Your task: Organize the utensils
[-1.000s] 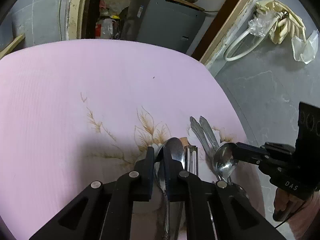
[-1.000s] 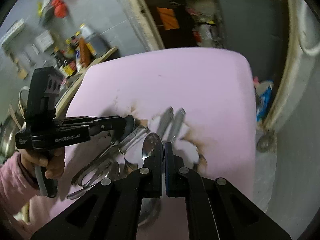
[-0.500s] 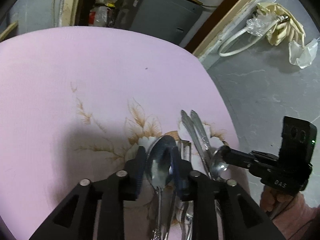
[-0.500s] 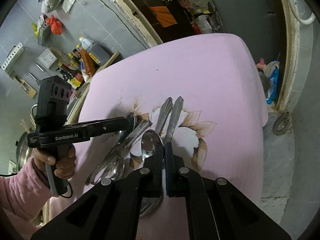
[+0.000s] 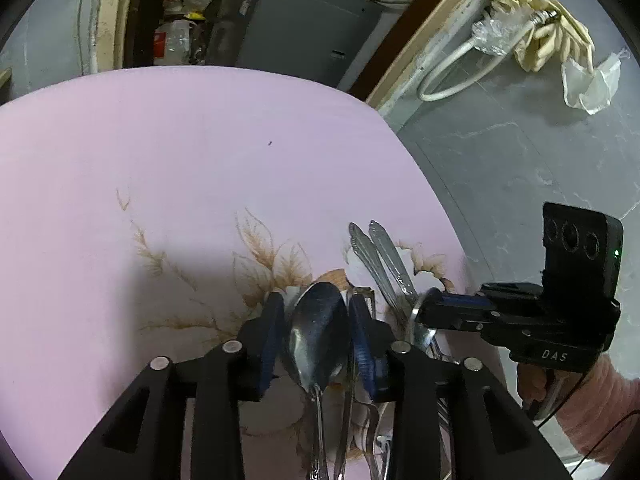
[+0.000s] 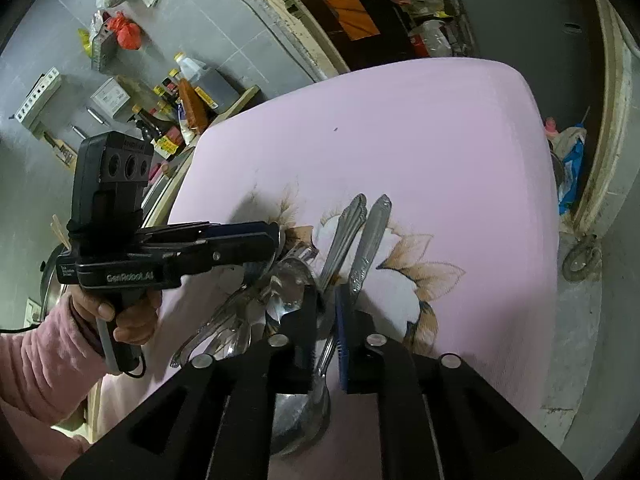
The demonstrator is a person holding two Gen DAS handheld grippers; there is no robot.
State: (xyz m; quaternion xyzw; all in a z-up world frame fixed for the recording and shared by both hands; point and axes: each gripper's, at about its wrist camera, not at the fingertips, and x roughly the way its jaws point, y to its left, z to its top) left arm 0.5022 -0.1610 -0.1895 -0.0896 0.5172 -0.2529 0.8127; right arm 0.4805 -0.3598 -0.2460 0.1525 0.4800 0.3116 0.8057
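Note:
A pile of steel spoons and other utensils [image 6: 256, 304] lies on the pink cloth [image 5: 160, 168] with a flower print. Two knife handles [image 6: 356, 240] lie side by side beyond it. My left gripper [image 5: 318, 320] is open, its fingers on either side of a large spoon bowl [image 5: 318, 328] lying in the pile. My right gripper [image 6: 325, 312] is slightly open around a thin spoon handle [image 6: 326, 356]; that spoon's bowl [image 6: 304, 420] lies under the fingers. Each gripper shows in the other's view, the left [image 6: 240, 240] and the right [image 5: 452, 312].
The cloth-covered table edge [image 5: 440, 200] drops to a grey floor on the right. A grey cabinet [image 5: 296, 32] stands behind the table. Bottles and jars [image 6: 180, 104] sit on a shelf at the left. A white hose and cloth [image 5: 520, 40] lie on the floor.
My left gripper has opened wide around the large spoon. My right gripper has opened a little and its spoon has dropped from upright to lying under the fingers.

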